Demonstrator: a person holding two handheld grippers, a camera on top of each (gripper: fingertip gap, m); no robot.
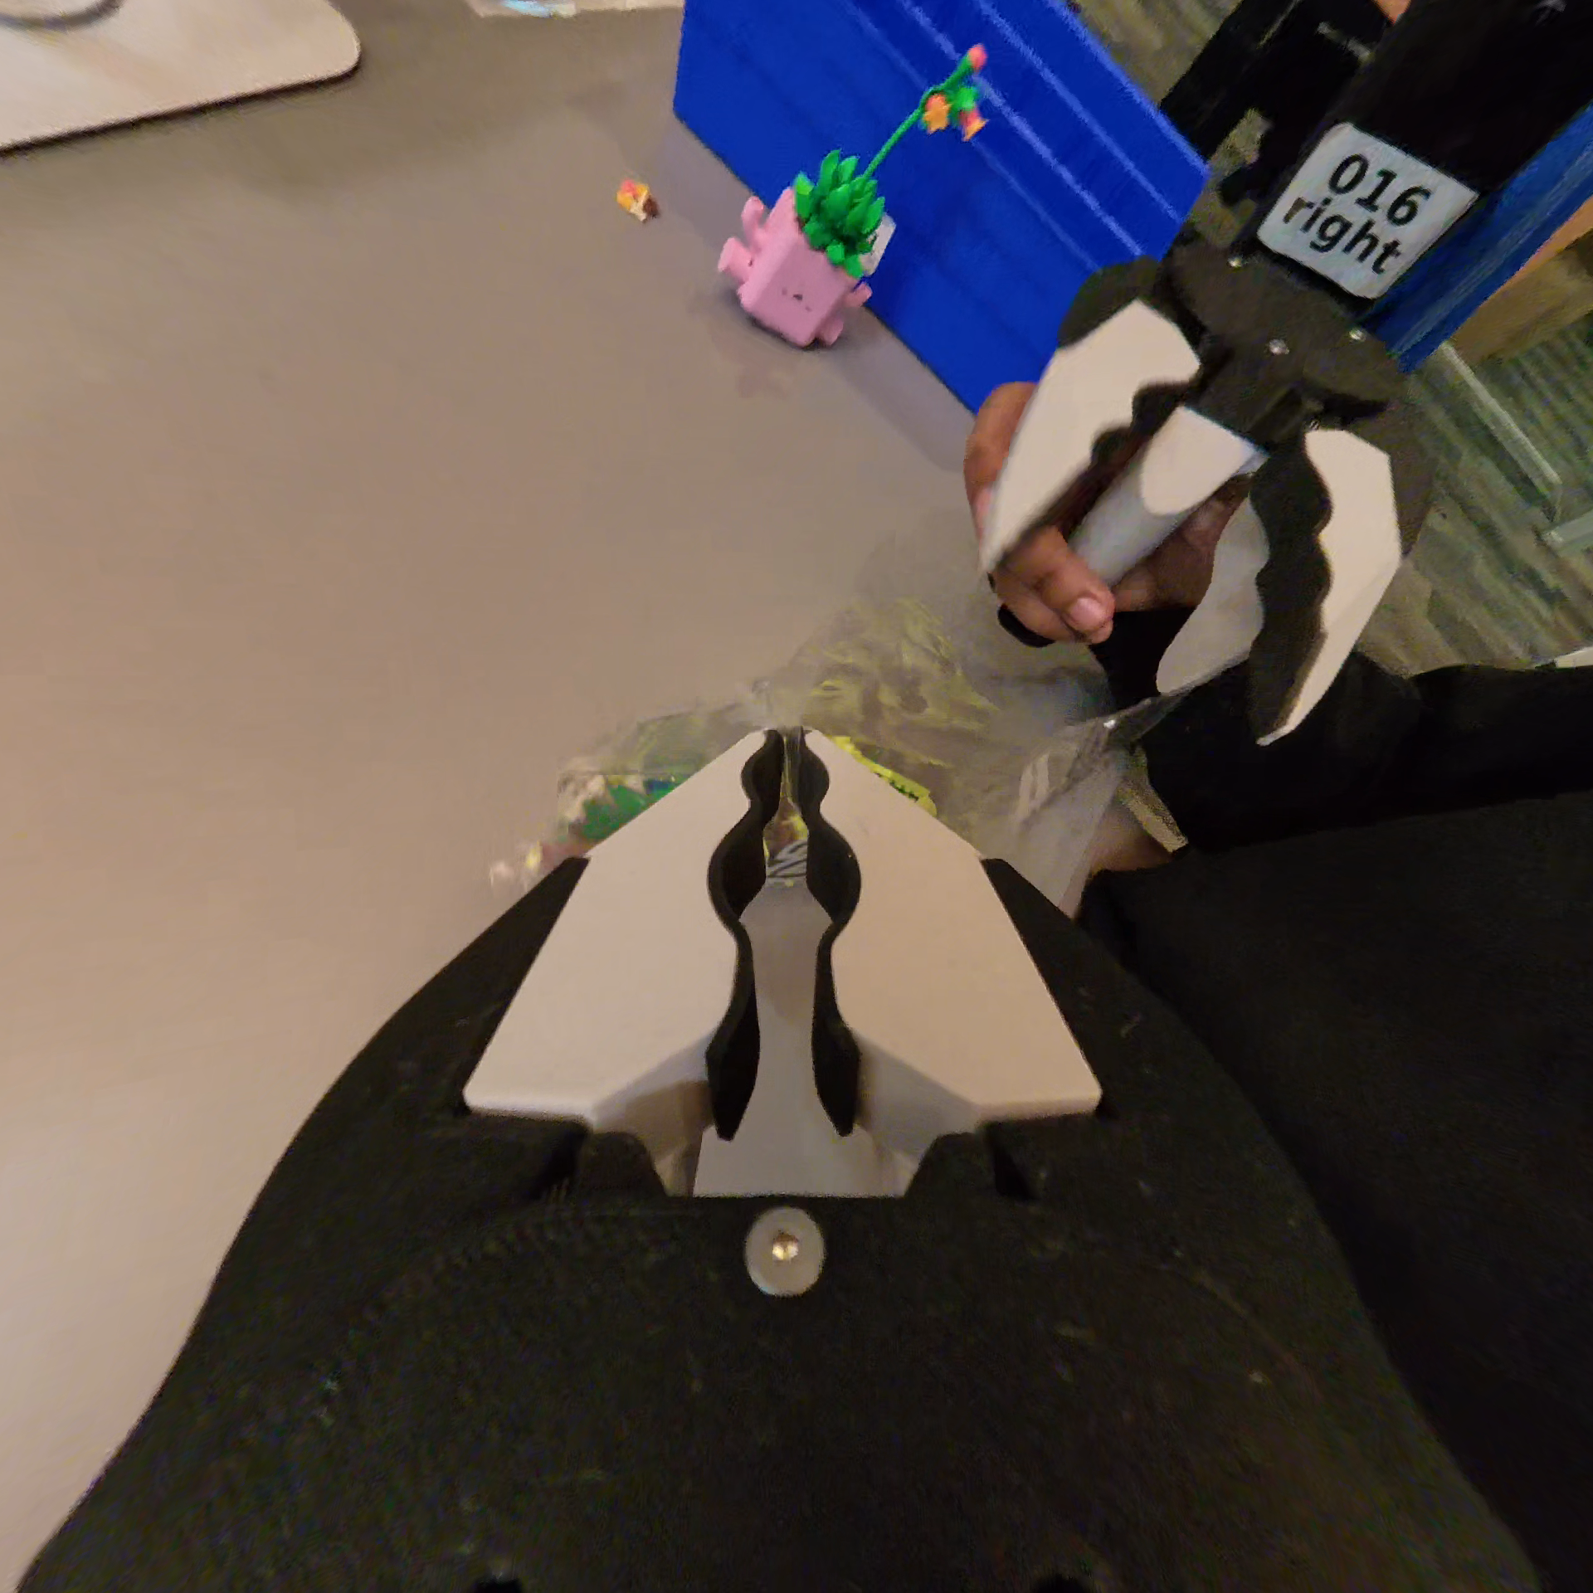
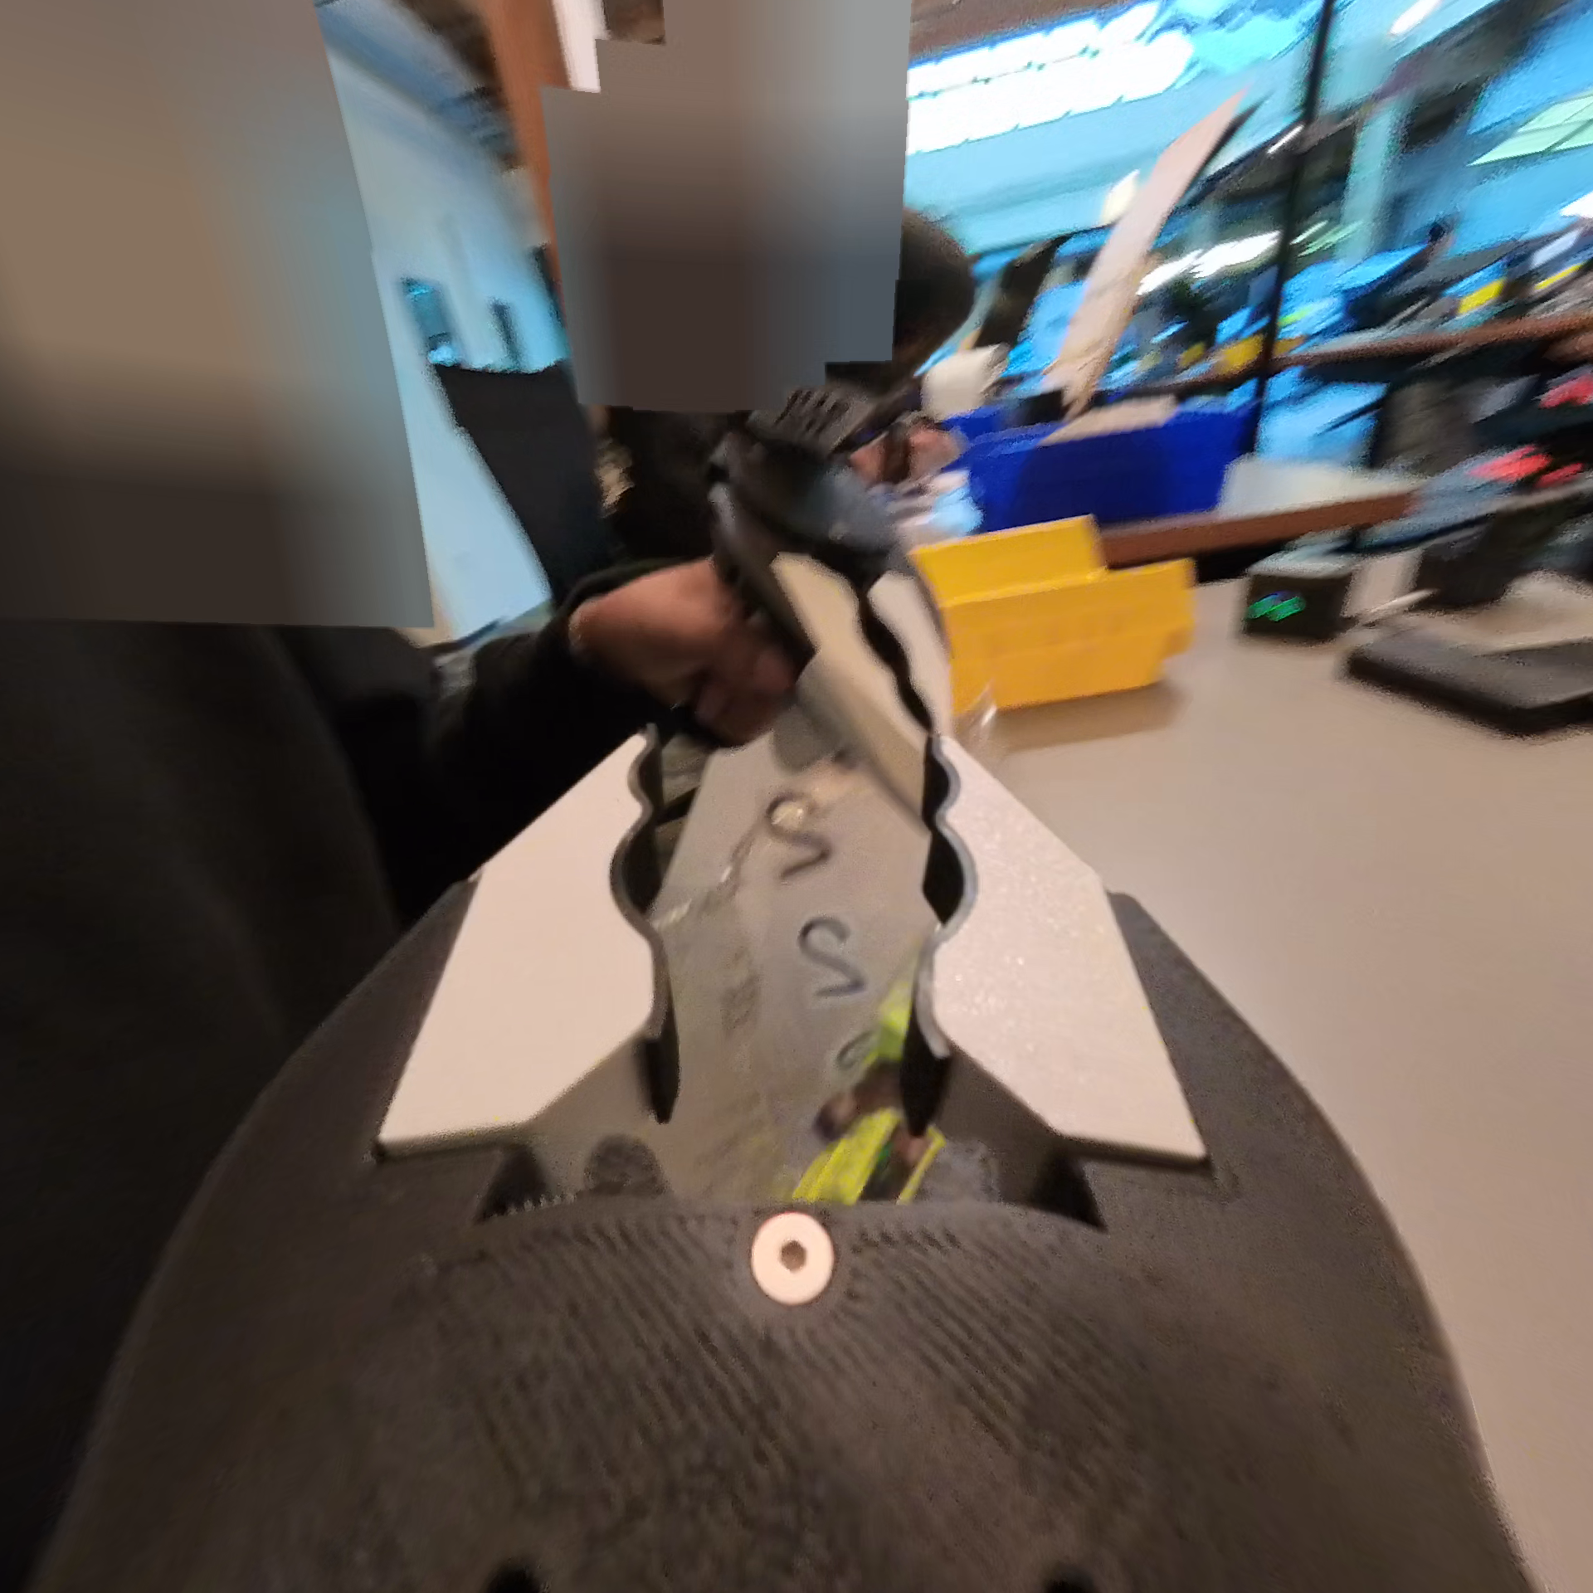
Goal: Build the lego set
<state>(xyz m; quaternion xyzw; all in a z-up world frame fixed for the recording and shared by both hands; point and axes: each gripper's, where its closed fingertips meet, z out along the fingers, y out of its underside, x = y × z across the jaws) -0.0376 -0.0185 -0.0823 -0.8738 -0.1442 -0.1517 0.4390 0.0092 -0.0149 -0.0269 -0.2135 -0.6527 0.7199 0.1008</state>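
Plastic bag (image 1: 905, 690) of lego pieces, thin, light and slippery, lies crumpled at frame centre; best held by its edge. Left claw (image 1: 786, 750) is pressed together, pinching that edge at its tips. Right claw (image 2: 789, 780) is spread, bag between its fingers, apparently untouched.

Grey tabletop (image 1: 345, 517), matte and plain. Pale board (image 1: 155, 69) lying at its far left corner. Blue bin (image 1: 905, 172) standing toward the far edge. Beyond the right edge, grey-green carpet floor (image 1: 1500, 414). In the right wrist view: yellow bins (image 2: 1060, 621) stacked on the tabletop, blue bins (image 2: 1103, 465) on another table behind them, dark equipment (image 2: 1483, 664) at the right edge. Light blue wall (image 2: 448, 259) on the left, brown post (image 2: 526, 103) beside it. Bright ceiling panels (image 2: 1052, 78) overhead. Background is motion-blurred.
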